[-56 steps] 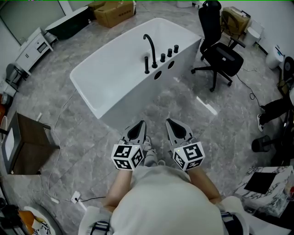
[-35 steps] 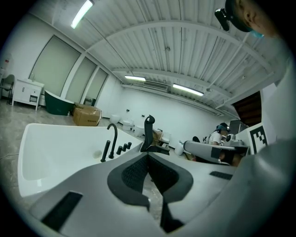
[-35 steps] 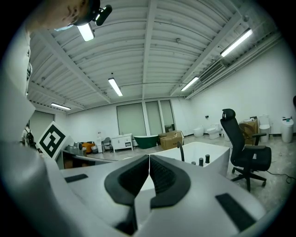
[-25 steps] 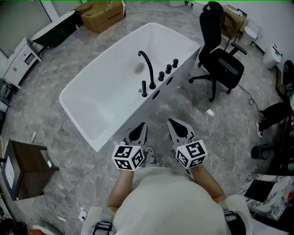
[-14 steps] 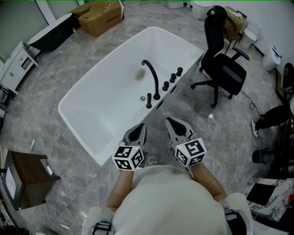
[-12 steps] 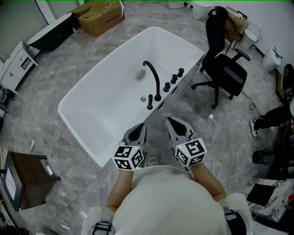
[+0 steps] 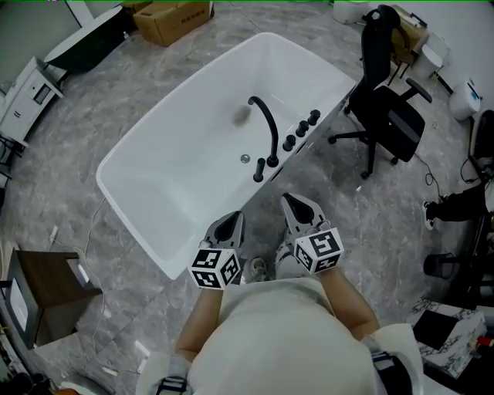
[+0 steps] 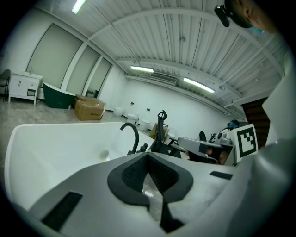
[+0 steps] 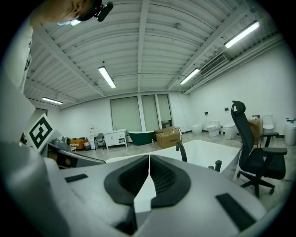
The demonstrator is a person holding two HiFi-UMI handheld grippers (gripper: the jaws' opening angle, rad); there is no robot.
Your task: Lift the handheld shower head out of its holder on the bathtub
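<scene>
A white bathtub [image 7: 158, 127] stands ahead of me. On its near rim are a black curved spout [image 7: 267, 127], a short black handheld shower head [image 7: 259, 170] upright in its holder, and three black knobs [image 7: 301, 131]. My left gripper [image 7: 231, 219] is shut and empty, short of the tub's near wall. My right gripper [image 7: 292, 202] is also shut and empty, just this side of the shower head. In the left gripper view, the left gripper [image 8: 148, 153] points at the spout [image 8: 132, 134]. In the right gripper view, the right gripper [image 9: 149, 157] has the spout [image 9: 181, 151] beyond it.
A black office chair [image 7: 394, 116] stands right of the tub. A cardboard box [image 7: 174, 19] and a white cabinet [image 7: 27, 92] lie beyond and to the left. A wooden box [image 7: 38, 297] and a floor cable [image 7: 96, 224] are at my left.
The tub and its black fittings have come nearer to both grippers, and the view has shifted along the tub. Both grippers have stayed shut and side by side.
</scene>
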